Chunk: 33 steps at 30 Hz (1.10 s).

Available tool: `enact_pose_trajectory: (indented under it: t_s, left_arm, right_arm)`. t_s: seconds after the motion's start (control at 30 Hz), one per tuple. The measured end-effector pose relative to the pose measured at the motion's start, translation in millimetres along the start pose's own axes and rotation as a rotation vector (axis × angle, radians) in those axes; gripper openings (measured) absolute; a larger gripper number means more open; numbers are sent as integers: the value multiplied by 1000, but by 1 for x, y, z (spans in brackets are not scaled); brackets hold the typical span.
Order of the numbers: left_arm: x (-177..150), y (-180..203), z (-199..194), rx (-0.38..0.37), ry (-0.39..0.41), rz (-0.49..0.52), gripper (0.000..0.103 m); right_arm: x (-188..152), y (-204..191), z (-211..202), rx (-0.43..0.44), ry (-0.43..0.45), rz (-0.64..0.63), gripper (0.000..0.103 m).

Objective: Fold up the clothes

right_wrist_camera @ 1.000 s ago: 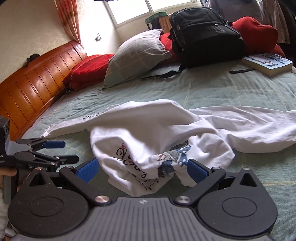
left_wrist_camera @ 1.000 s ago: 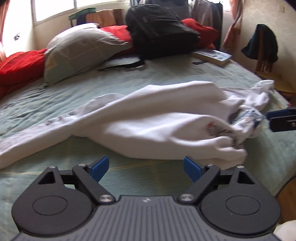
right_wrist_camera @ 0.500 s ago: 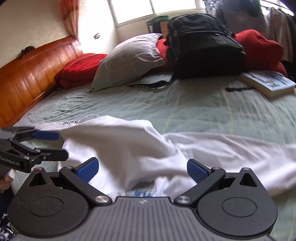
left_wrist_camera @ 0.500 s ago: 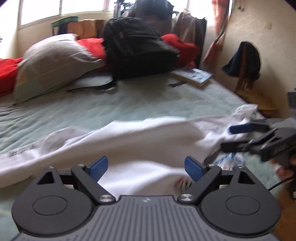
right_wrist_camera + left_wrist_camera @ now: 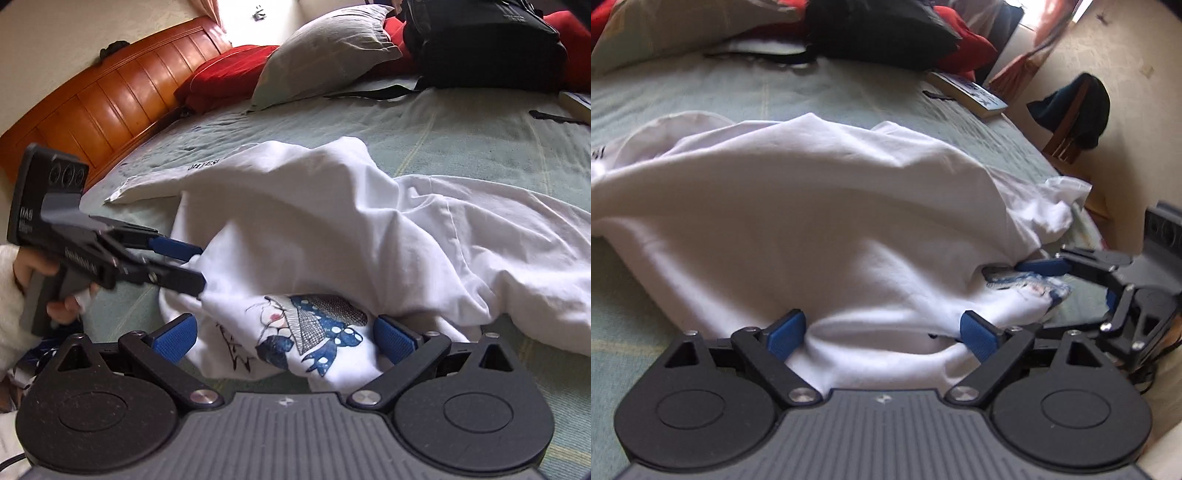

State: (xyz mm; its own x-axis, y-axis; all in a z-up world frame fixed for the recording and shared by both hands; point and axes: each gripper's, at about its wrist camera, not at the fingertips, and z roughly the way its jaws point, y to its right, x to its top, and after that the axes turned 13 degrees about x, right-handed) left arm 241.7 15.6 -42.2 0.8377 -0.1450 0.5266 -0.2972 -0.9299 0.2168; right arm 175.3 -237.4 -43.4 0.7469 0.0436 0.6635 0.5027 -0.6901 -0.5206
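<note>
Both tools have come in close to the white shirt (image 5: 820,229) since a moment ago, and now cloth sits between the fingers of each one. The left tool (image 5: 882,332) is spread wide, with the near edge of the shirt bunched in its gap. The right tool (image 5: 284,334) is spread wide too, with the part that has the blue picture (image 5: 317,332) lying in its gap. Neither one is pinching yet.

The shirt lies in a crumpled heap on the green bed (image 5: 461,136), one sleeve trailing off to the side. It is not flat and not folded.

I think the job now is to grab the near edge at two spots. To do it well, each tool should close on just one layer of cloth, not a thick lump. Then lift and pull the two spots apart gently, so the shirt spreads out smooth.
</note>
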Motion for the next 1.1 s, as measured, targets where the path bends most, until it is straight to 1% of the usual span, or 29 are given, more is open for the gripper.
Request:
enact_pose_trajectory:
  t_s: [0.03, 0.1, 0.17, 0.27, 0.37, 0.4, 0.5, 0.53, 0.57, 0.63, 0.7, 0.73, 0.8, 0.87, 0.9, 0.97, 1.07, 1.1]
  left_arm:
    - [5, 0, -6, 18, 16, 10, 90]
    - [17, -1, -20, 65, 75, 49, 91]
    - [32, -5, -31, 95, 127, 60, 91]
    - [59, -18, -36, 119, 193, 32, 91]
    - [89, -32, -26, 142, 242, 14, 91]
    - [96, -37, -18, 149, 239, 4, 91]
    - [112, -50, 11, 165, 207, -37, 91]
    - [113, -55, 19, 142, 173, -59, 91]
    - [110, -60, 26, 96, 132, -81, 90]
    - [94, -64, 31, 23, 71, -94, 90]
    - [73, -64, 32, 8, 14, -74, 91]
    - [63, -63, 31, 15, 8, -52, 91]
    - [47, -59, 25, 29, 24, -3, 91]
    - [44, -56, 16, 36, 38, 13, 91]
    - [46, -55, 12, 36, 42, 8, 91]
    - [56, -49, 2, 18, 83, 8, 91]
    - [70, -39, -9, -23, 157, 17, 91]
    - [73, -36, -8, -33, 167, 18, 91]
  right_arm:
    - [7, 1, 0, 6, 7, -2, 103]
    - [21, 2, -1, 18, 20, -5, 103]
    - [36, 4, -2, 30, 34, -8, 103]
    - [57, 6, -4, 49, 55, -13, 103]
    - [79, 8, -5, 67, 75, -18, 103]
    - [85, 11, -2, 72, 73, -15, 103]
    - [97, 28, 35, 81, 6, 24, 103]
    - [95, 25, 39, 98, -6, 27, 103]
    - [93, 23, 43, 115, -17, 29, 103]
    - [89, 19, 51, 149, -40, 34, 103]
    - [80, 9, 55, 192, -83, 27, 103]
    - [73, 2, 56, 216, -110, 21, 103]
    - [60, -9, 60, 252, -161, 11, 103]
    - [47, -8, 70, 226, -198, 9, 103]
    - [41, -8, 75, 212, -216, 9, 103]
    - [29, -8, 83, 189, -245, 9, 103]
    - [31, -10, 80, 183, -235, 27, 103]
    - [32, -11, 79, 180, -233, 33, 103]
